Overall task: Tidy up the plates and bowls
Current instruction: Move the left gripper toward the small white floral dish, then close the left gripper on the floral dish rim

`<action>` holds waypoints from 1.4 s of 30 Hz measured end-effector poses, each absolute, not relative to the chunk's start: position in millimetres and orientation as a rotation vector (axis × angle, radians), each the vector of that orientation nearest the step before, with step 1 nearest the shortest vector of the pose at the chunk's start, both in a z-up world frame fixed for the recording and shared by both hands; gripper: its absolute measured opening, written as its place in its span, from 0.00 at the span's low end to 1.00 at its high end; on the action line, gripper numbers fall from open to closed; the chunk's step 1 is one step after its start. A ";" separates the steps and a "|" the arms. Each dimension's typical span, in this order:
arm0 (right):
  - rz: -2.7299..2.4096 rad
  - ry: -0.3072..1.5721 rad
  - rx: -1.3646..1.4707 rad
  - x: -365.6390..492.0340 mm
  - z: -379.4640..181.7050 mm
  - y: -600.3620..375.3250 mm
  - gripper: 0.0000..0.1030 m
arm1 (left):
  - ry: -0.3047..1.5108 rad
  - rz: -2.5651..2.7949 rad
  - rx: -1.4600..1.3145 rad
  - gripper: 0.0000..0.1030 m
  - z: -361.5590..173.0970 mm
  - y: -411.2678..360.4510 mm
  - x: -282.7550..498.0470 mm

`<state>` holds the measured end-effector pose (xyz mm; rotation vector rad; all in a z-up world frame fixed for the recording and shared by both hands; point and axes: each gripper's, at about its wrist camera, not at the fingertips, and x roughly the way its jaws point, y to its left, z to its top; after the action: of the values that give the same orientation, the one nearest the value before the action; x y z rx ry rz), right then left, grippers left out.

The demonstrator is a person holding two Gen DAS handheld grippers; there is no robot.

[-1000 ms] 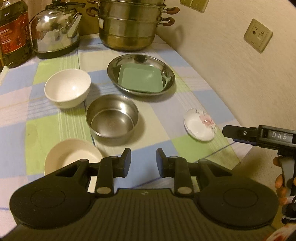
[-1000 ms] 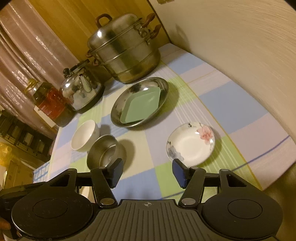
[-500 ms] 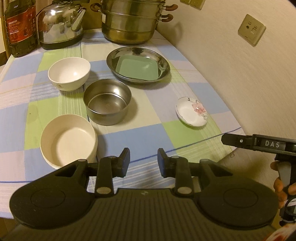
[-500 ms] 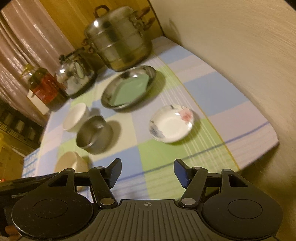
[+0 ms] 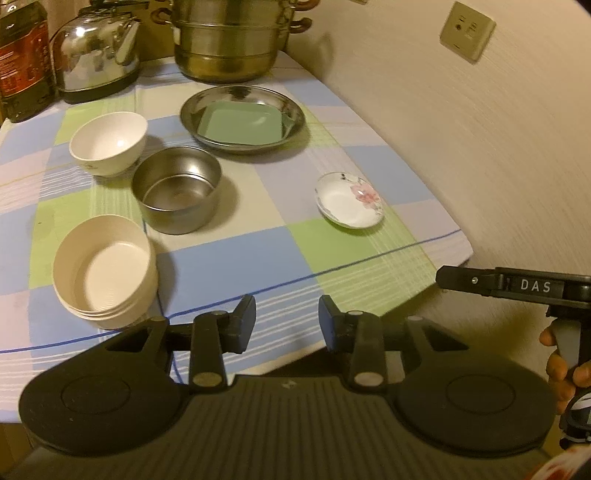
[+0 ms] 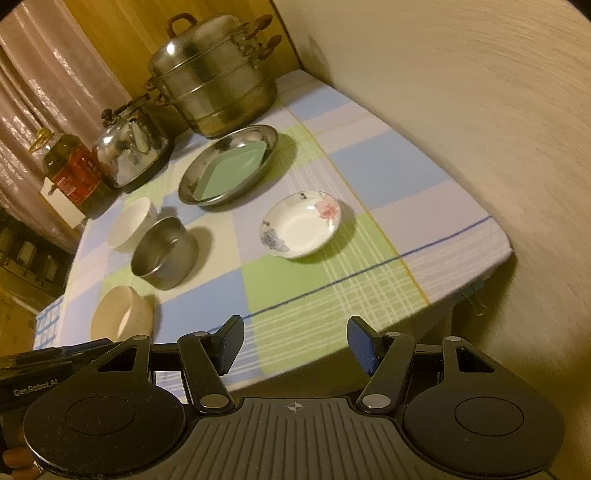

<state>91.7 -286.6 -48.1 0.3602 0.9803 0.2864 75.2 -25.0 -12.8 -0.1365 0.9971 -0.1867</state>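
On the checked tablecloth stand a white bowl [image 5: 108,142], a steel bowl [image 5: 177,188], a cream bowl [image 5: 105,271] and a small flowered dish [image 5: 349,199]. A green square plate [image 5: 242,123] lies inside a steel round plate [image 5: 293,110]. My left gripper [image 5: 287,323] hovers over the table's near edge, its jaws opening with nothing between them. My right gripper [image 6: 295,345] is open and empty near the front edge, short of the flowered dish [image 6: 301,225]. In the left wrist view the right gripper's body [image 5: 517,286] shows at the right, held by a hand.
A steel steamer pot [image 5: 229,40], a kettle [image 5: 98,51] and an oil bottle [image 5: 22,62] stand along the table's back. A wall with a socket [image 5: 467,31] runs close along the right side. The table edge [image 6: 461,291] lies just ahead of both grippers.
Both grippers have drawn back toward the table's near edge, so more of the table and the whole cream bowl show. The left jaws stand a little wider than before.
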 end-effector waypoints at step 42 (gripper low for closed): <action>0.044 0.961 0.468 209.4 -124.2 -280.2 0.28 | 1.080 -0.442 -0.027 0.24 -102.9 -79.6 271.6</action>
<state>209.4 -280.2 -124.2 0.4683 0.9606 0.0443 271.6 -79.6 -102.9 -0.0274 1.0803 -0.4419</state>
